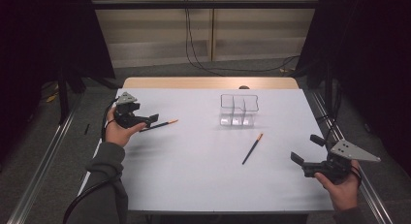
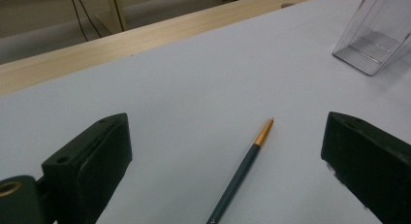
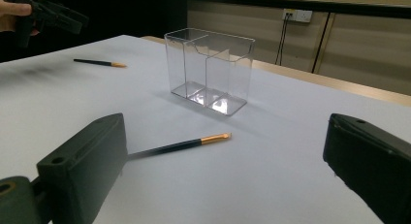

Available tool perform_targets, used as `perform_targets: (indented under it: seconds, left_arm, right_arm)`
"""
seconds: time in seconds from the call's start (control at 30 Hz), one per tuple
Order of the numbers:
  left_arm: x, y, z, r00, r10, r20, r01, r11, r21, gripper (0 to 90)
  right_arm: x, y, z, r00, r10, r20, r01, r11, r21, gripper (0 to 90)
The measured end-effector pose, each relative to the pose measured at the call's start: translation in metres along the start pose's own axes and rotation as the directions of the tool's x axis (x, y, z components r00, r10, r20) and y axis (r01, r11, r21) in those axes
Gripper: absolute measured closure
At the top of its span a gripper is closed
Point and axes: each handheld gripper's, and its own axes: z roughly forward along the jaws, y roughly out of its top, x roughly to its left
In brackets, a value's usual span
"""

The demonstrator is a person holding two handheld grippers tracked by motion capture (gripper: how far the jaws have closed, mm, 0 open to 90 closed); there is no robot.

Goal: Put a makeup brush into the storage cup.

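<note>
The clear organizer [image 1: 238, 109] is standing upright toward the far middle of the white table [image 1: 194, 175], its compartments empty and open at the top, which is presumably why both slim dark brushes with gold tips are lying within reach of it, waiting to be dropped in. The left brush [image 1: 160, 125] is lying flat well to the left of the organizer, and the left gripper [image 1: 145, 121] is hovering right at its dark end with the jaws spread wide and nothing between them; in the left gripper view the brush [image 2: 241, 172] is running up between the two black jaws, gold tip pointing away, so the hand seems to be lining up for a pinch on the handle. The right brush [image 1: 252, 149] is resting just in front of the organizer and a little to its right, lying at a slant with its gold tip toward the container. The right gripper [image 1: 303, 151] is waiting farther to the right of the organizer, near the table's right edge, jaws wide apart and holding nothing; its own view is showing that brush [image 3: 179, 145] lying ahead of the jaws with the organizer [image 3: 210, 71] beyond. Nothing is lying between either brush and the organizer. Cables [image 1: 194, 44] are trailing across the floor behind the organizer, well clear of the work.
</note>
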Motion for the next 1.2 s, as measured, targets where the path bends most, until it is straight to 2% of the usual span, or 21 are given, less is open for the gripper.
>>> perform_targets:
  seconds: [0.13, 0.17, 0.2, 0.23, 0.33, 0.43, 0.47, 0.5, 0.57, 0.6, 0.67, 0.73, 0.83, 0.87, 1.03, 1.07, 1.1, 1.17, 1.2]
  left_arm:
    - [0.000, 0.002, 0.002, 0.9998, 0.017, 0.012, -0.018, 0.9989, 0.044, 3.9]
    - [0.001, 0.003, 0.003, 0.9993, 0.034, 0.017, -0.035, 0.9973, 0.065, 3.9]
    - [0.000, 0.003, 0.004, 0.9996, 0.025, 0.011, -0.026, 0.9972, 0.071, 3.9]
    - [0.001, 0.003, 0.004, 0.9991, 0.040, 0.014, -0.041, 0.9953, 0.088, 3.9]
    - [0.001, 0.004, 0.006, 0.9994, 0.024, 0.024, -0.026, 0.9951, 0.096, 3.9]
    - [0.002, 0.005, 0.007, 0.9988, 0.038, 0.030, -0.042, 0.9920, 0.119, 3.9]
    - [0.001, 0.005, 0.009, 0.9993, 0.024, 0.027, -0.027, 0.9930, 0.115, 4.0]
    - [0.002, 0.005, 0.008, 0.9989, 0.041, 0.025, -0.044, 0.9908, 0.128, 4.1]
    - [0.002, 0.006, 0.009, 0.9984, 0.043, 0.036, -0.048, 0.9894, 0.137, 4.3]
    - [0.002, 0.007, 0.009, 0.9976, 0.061, 0.034, -0.065, 0.9855, 0.157, 4.5]
    - [0.001, 0.008, 0.011, 0.9978, 0.057, 0.034, -0.062, 0.9846, 0.164, 4.5]
    - [0.002, 0.010, 0.011, 0.9963, 0.077, 0.039, -0.083, 0.9779, 0.192, 4.6]
    - [0.001, 0.012, 0.013, 0.9967, 0.074, 0.034, -0.080, 0.9740, 0.212, 4.6]
    - [0.002, 0.012, 0.013, 0.9951, 0.091, 0.037, -0.097, 0.9689, 0.228, 4.7]
    - [0.004, 0.013, 0.015, 0.9952, 0.089, 0.042, -0.097, 0.9569, 0.274, 5.5]
    - [0.003, 0.012, 0.017, 0.9964, 0.079, 0.032, -0.085, 0.9589, 0.271, 5.9]
    - [0.006, 0.013, 0.016, 0.9939, 0.095, 0.056, -0.107, 0.9467, 0.304, 6.5]
    - [0.005, 0.013, 0.018, 0.9947, 0.093, 0.043, -0.102, 0.9431, 0.317, 6.9]
    - [0.006, 0.013, 0.018, 0.9925, 0.109, 0.054, -0.121, 0.9339, 0.336, 7.3]
  right_arm:
    - [0.000, 0.000, 0.000, 1.0000, 0.000, -0.001, 0.000, 1.000, -0.002, 1.6]
    - [0.000, 0.000, 0.000, 1.0000, -0.001, 0.002, 0.001, 1.000, -0.002, 1.6]
    - [0.000, 0.000, 0.000, 1.0000, -0.001, 0.002, 0.001, 1.000, -0.002, 1.6]
    - [0.000, 0.000, 0.000, 1.0000, 0.000, 0.004, 0.000, 1.000, -0.003, 1.6]
    - [0.000, 0.000, 0.000, 1.0000, 0.001, -0.001, -0.001, 1.000, -0.001, 1.6]
    - [0.001, 0.000, 0.000, 1.0000, 0.004, 0.006, -0.004, 1.000, -0.001, 1.6]
    - [0.001, 0.000, 0.000, 1.0000, -0.001, 0.005, 0.001, 1.000, -0.005, 1.6]
    - [0.000, 0.000, 0.000, 1.0000, -0.005, 0.006, 0.005, 1.000, -0.001, 1.6]
    - [0.001, 0.000, 0.000, 1.0000, 0.003, 0.006, -0.003, 1.000, 0.000, 1.6]
    - [0.001, 0.000, 0.000, 1.0000, 0.000, 0.004, 0.000, 1.000, 0.001, 1.6]
    - [0.000, 0.000, 0.001, 1.0000, -0.003, 0.002, 0.003, 1.000, 0.002, 1.6]
    - [0.001, 0.000, 0.001, 1.0000, -0.001, 0.006, 0.001, 1.000, -0.001, 1.6]
    - [0.001, 0.000, 0.001, 1.0000, -0.004, 0.003, 0.004, 1.000, 0.001, 1.6]
    - [0.000, 0.000, 0.001, 1.0000, -0.005, 0.003, 0.005, 1.000, 0.002, 1.6]
    - [0.000, 0.000, 0.000, 1.0000, -0.004, 0.000, 0.004, 1.000, 0.004, 1.6]
    - [0.000, -0.001, 0.000, 1.0000, -0.003, 0.001, 0.003, 1.000, 0.003, 1.6]
    - [0.000, -0.001, 0.000, 1.0000, -0.002, 0.005, 0.002, 1.000, 0.002, 1.6]
    - [0.000, -0.001, 0.001, 1.0000, -0.002, 0.003, 0.002, 1.000, 0.001, 1.6]
    - [0.000, -0.001, 0.001, 1.0000, -0.003, 0.005, 0.003, 1.000, 0.003, 1.6]
